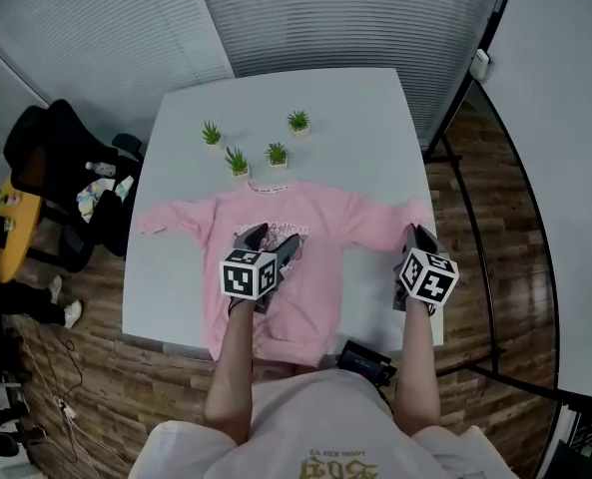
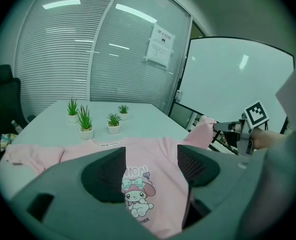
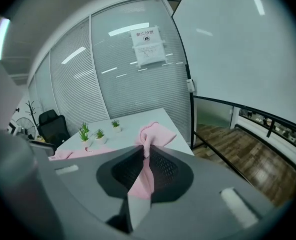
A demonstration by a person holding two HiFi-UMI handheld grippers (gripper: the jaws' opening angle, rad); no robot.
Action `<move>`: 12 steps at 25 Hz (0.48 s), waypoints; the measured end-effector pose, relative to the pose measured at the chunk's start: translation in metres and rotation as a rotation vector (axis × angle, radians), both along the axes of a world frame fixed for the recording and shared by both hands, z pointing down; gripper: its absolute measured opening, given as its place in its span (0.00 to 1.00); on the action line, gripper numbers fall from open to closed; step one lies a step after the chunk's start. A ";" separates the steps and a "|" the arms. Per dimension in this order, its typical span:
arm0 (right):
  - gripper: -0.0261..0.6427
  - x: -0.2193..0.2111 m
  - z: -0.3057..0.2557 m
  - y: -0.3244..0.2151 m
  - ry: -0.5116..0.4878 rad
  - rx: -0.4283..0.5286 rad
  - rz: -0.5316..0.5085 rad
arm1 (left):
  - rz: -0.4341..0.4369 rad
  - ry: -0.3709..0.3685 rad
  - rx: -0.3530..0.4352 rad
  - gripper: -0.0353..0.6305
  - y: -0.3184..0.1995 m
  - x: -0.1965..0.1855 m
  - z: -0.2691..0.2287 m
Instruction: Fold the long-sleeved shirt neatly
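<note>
Head view: pink shirt (image 1: pixel 305 230) flat on the table (image 1: pixel 171 267), collar at 12 o'clock.

Left gripper view: left tool (image 2: pixel 151 169) spread, empty, over the shirt.

Right gripper view: right tool (image 3: pixel 145 159) pinches the 3 o'clock sleeve (image 3: pixel 156 134). That thin hold could slip, or drag the shirt crooked.

Left gripper view, lower centre: the pink long-sleeved shirt (image 2: pixel 162 154) has a chest print. "ION" reads above a cartoon rabbit with a bow and "THER" below it. The start of both words is cut off by the jaw. The neck tape (image 2: pixel 106 144) carries a dark line of print, too small to read. Upper centre: a paper notice (image 2: pixel 161 46) on the glass wall, lines unreadable. Right gripper view, upper centre: same notice, red heading, unreadable. Right edge of left gripper view: a marker cube (image 2: pixel 256 115) with a black-and-white square code, no letters. Head view, bottom: yellow print on the person's top (image 1: pixel 325 464), unreadable.
</note>
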State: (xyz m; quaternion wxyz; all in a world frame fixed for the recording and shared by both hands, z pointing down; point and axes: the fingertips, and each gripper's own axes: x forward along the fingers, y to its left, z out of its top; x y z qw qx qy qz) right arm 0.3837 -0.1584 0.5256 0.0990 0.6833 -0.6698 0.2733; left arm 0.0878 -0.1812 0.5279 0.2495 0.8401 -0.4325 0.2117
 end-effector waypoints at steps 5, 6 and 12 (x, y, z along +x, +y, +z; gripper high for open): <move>0.11 -0.033 -0.005 -0.008 -0.012 0.012 -0.068 | -0.054 -0.014 0.015 0.55 0.005 -0.032 -0.010; 0.11 -0.040 -0.006 -0.010 -0.015 0.014 -0.083 | -0.063 -0.020 0.020 0.55 0.006 -0.038 -0.012; 0.11 -0.084 -0.013 -0.021 -0.029 0.027 -0.174 | -0.150 -0.058 0.040 0.56 0.015 -0.096 -0.024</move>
